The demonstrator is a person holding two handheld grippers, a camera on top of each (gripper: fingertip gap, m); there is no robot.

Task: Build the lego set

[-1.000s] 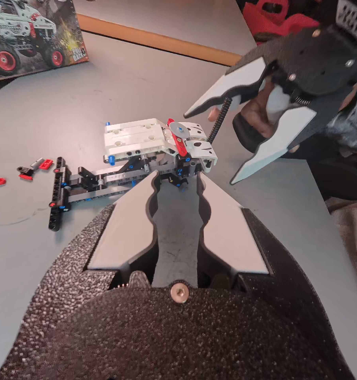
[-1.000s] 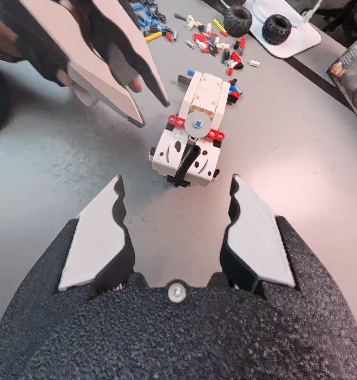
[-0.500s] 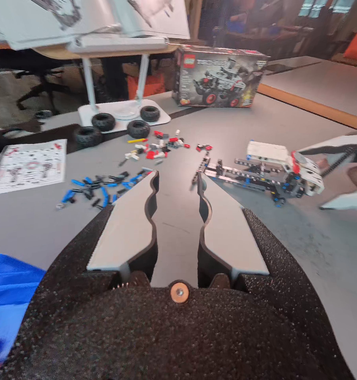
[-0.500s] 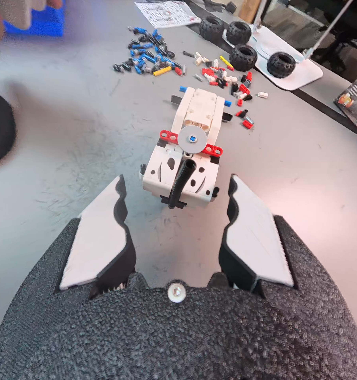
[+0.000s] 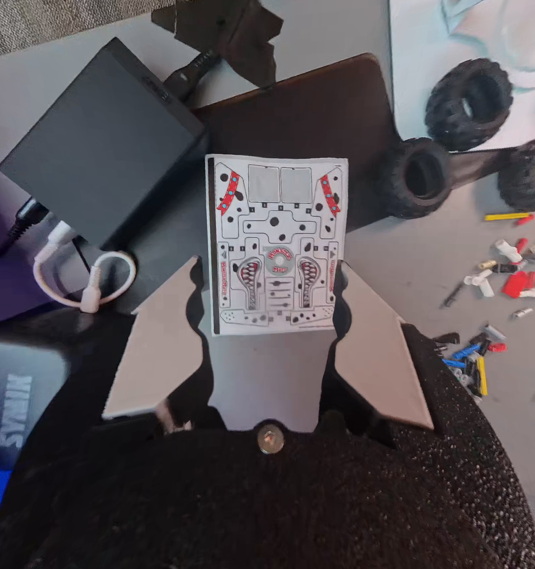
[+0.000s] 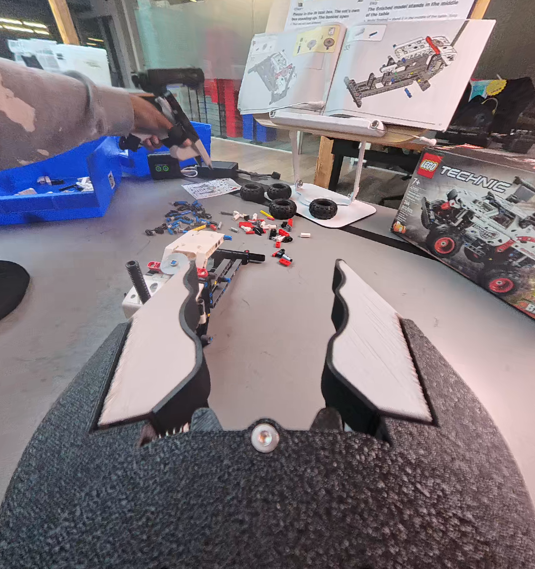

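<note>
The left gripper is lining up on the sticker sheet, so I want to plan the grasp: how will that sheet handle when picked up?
The sticker sheet looks thin and lies flat, so it will probably flop and be hard to get under. Its far part rests on a dark pad, so pushing may slide it. The left gripper is open above it.

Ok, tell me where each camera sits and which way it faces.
Left wrist view: on the left gripper, looking steeply down at the sticker sheet; only its own open fingers show.
Right wrist view: on the right gripper, low over the table, facing the half-built truck and instruction booklet; its open fingers and the person's sleeve show.
Shared: sticker sheet, tires.
</note>
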